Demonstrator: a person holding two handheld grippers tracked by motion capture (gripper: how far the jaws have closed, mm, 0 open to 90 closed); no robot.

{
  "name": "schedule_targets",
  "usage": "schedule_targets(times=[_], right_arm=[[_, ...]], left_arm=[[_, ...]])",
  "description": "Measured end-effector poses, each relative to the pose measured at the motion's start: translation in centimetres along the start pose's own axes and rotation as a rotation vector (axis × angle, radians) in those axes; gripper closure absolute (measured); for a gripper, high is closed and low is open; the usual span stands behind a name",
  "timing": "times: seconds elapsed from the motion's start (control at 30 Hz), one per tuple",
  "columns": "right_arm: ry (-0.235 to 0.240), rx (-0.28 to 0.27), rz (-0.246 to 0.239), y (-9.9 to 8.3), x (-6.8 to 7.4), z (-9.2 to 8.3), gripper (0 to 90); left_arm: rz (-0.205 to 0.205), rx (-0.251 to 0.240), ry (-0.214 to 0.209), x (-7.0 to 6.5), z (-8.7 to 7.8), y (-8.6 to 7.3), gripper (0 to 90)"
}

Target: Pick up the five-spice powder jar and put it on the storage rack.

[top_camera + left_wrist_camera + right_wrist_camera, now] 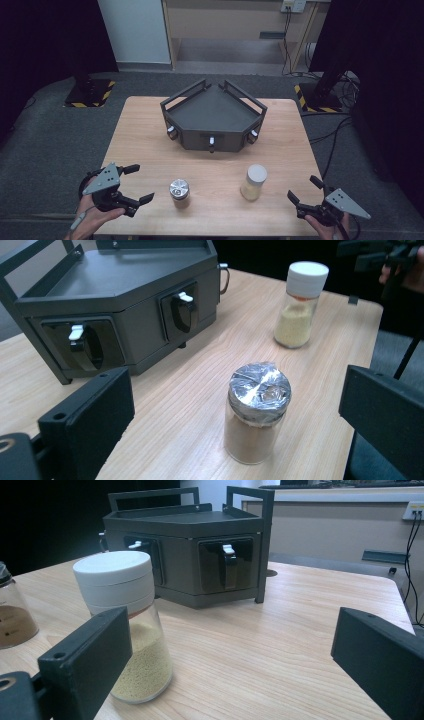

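- The left tool [137, 183] is hovering over the near left edge of the bench [145, 130], jaws spread wide and holding nothing.
- The brown jar [179, 193], foil-topped, is standing upright just right of that tool; in the left gripper view it [257, 412] is sitting ahead between the jaws, nearer the right one.
- To grip it well, I judge the tool should be sliding in level, centring the glass body below the foil, then closing gently so it is not tipping.
- The rack [214, 117] is sitting mid-bench behind both jars, well apart.
- The yellow jar [253, 182], white-capped, is standing upright right of centre.
- The right tool [304, 190] is hanging wide and empty just right of it; in the right gripper view that jar [129, 625] is sitting against the left jaw, so it wants centring first.
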State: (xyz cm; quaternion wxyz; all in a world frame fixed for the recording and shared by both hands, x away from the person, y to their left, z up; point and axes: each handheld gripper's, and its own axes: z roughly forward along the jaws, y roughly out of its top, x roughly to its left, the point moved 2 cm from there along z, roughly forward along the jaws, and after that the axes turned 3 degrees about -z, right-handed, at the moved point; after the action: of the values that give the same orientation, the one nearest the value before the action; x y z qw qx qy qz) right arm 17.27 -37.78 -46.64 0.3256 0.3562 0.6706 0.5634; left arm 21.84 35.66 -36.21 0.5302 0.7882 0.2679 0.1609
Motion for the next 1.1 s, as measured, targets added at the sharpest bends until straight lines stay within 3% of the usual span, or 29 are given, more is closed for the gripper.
schedule_targets(times=[0.3,1.1], right_arm=[[0.001,-0.004,0.000,0.0,0.0,-0.1,3.8],[-0.003,-0.003,-0.005,0.0,0.0,-0.2,4.3]], left_arm=[[0.023,0.054,-0.034,0.1,1.8,1.8,0.8],[0.005,0.139,-0.120,0.4,7.6,0.7,4.7]])
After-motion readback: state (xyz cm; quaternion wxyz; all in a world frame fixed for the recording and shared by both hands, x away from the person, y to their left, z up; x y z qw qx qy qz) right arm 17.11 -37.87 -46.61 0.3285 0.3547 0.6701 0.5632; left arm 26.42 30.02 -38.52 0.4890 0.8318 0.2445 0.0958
